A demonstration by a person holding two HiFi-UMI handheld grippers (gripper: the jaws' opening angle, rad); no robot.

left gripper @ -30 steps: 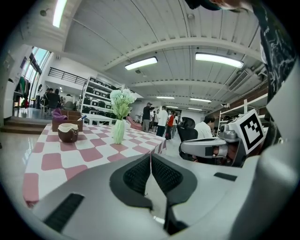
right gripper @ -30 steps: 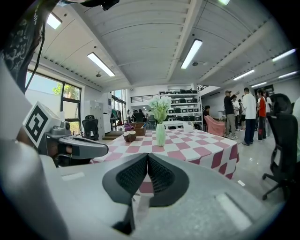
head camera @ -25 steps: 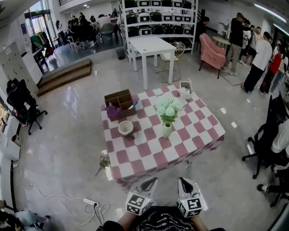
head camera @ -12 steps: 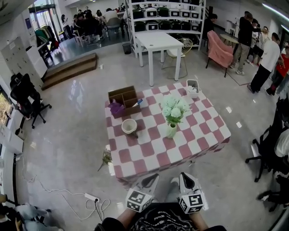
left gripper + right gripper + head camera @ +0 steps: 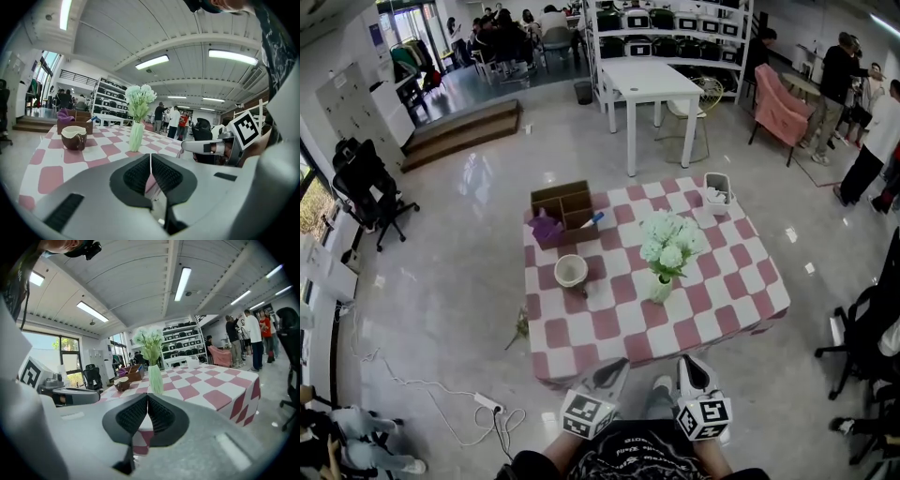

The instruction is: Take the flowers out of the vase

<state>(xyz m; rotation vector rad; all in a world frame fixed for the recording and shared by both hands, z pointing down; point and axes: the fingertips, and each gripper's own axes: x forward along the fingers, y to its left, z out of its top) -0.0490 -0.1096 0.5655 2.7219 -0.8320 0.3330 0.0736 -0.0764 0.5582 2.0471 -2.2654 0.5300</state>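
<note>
A pale green vase [image 5: 661, 288] with a bunch of white flowers [image 5: 670, 242] stands upright near the middle of the pink-and-white checked table [image 5: 736, 286]. Both grippers are held low in front of the table's near edge, well short of the vase. The left gripper [image 5: 613, 369] is shut with nothing between its pads. The right gripper [image 5: 691, 366] is shut and empty too. In the left gripper view the vase [image 5: 136, 136] and flowers [image 5: 140, 95] stand beyond the closed jaws of the left gripper [image 5: 150, 161]. In the right gripper view the vase [image 5: 155, 372] rises just above the closed right gripper [image 5: 147, 401].
On the table stand a brown bowl [image 5: 571, 270], a wooden box [image 5: 562, 206] with a purple thing in it, and a white container [image 5: 718, 192]. A loose flower [image 5: 520, 325] and a power strip [image 5: 487, 403] lie on the floor at left. Office chairs [image 5: 862, 328] stand at right.
The table and vase have come nearer in the head view as the person stepped toward them. Both grippers moved forward with the person and stayed shut.
</note>
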